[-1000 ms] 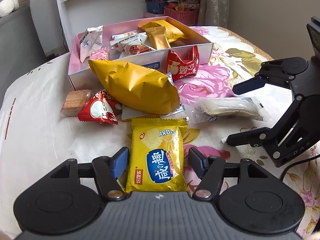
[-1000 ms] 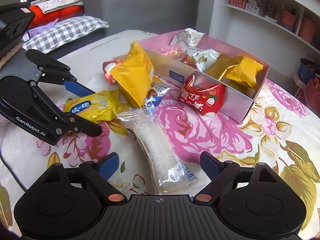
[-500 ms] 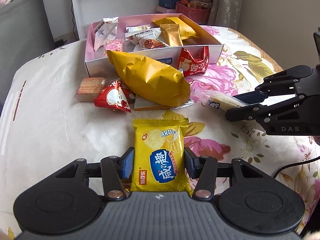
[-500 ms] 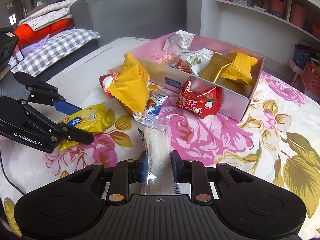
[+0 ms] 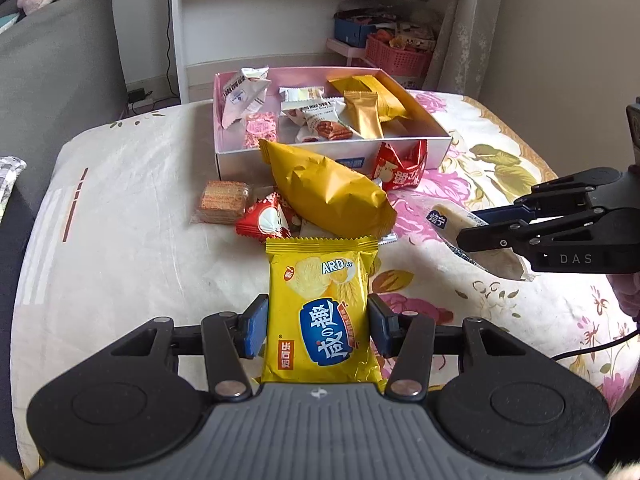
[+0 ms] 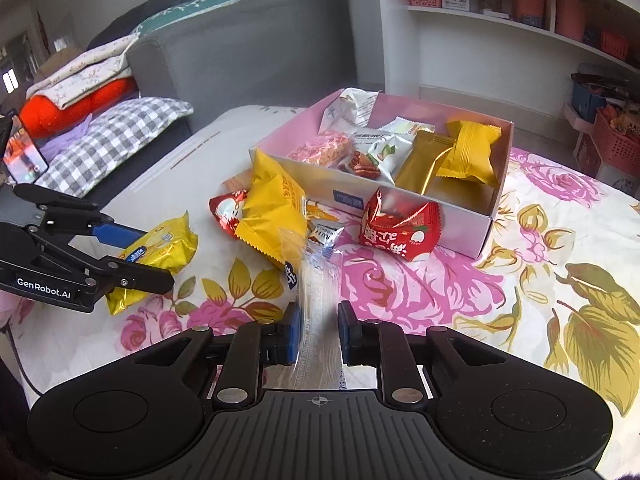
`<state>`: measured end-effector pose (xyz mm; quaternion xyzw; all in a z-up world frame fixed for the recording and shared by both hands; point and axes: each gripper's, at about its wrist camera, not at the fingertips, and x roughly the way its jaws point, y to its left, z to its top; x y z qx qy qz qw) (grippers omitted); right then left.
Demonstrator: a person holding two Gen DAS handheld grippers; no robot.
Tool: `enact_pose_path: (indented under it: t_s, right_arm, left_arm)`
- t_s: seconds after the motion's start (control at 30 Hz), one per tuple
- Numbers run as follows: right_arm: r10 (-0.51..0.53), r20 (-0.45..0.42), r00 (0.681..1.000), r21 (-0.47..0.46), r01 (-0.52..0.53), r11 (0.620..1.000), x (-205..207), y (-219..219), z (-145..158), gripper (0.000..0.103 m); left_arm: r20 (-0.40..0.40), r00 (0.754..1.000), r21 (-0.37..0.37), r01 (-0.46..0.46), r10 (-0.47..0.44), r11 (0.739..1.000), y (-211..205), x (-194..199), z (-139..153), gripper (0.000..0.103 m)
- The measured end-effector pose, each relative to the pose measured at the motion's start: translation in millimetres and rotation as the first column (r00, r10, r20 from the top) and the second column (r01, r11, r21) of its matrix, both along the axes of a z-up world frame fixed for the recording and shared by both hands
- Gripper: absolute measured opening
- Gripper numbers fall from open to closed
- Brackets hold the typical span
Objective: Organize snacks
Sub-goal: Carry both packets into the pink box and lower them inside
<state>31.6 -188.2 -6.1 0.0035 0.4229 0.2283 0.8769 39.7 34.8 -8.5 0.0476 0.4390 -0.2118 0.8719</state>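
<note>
Left tool (image 5: 318, 326) grips the yellow chip bag (image 5: 320, 312); right tool (image 6: 318, 332) grips the clear wrapped snack (image 6: 316, 304) above the floral cloth (image 6: 540, 300)

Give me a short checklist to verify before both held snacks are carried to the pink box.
1. Left gripper shut on yellow chip bag: ok.
2. Right gripper shut on clear packet: ok.
3. Both packets lifted off the tablecloth: cannot tell.
4. Free room in pink box: ok, near right corner.
5. Path clear: not ok, big orange bag and red packet lie before the box.
</note>
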Motion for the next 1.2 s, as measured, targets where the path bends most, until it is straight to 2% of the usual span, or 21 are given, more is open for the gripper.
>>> enact_pose_path:
  t_s: [0.2,0.43,0.53,0.77,0.97,1.2]
  right_arm:
    - [-0.105,-0.009,0.994,0.064,0.106,0.992,8,-13,12,0.018]
    - [-0.235,0.016,0.972,0.156,0.23,0.961,32,-31,32,0.018]
    - [-0.297,0.017,0.955,0.186,0.289,0.939,46,-37,33,0.018]
    - [-0.444,-0.031,0.896,0.274,0.435,0.858,78,-49,21,0.018]
    - [-0.498,-0.026,0.867,0.286,0.484,0.827,95,-50,10,0.018]
    - [-0.523,0.0,0.852,0.234,0.509,0.828,107,-52,-5,0.018]
  left_arm:
    - [0.034,0.999,-0.037,-0.042,0.043,0.998,7,8,16,0.047]
    - [0.078,0.988,-0.12,-0.121,0.131,0.985,13,31,39,0.047]
    - [0.078,0.983,-0.157,-0.15,0.164,0.976,13,44,43,0.047]
    - [0.088,0.977,-0.187,-0.176,0.195,0.967,12,68,44,0.047]
    - [0.088,0.98,-0.174,-0.161,0.178,0.972,2,104,44,0.047]
    - [0.078,0.989,-0.175,-0.107,0.122,0.979,-22,143,29,0.047]
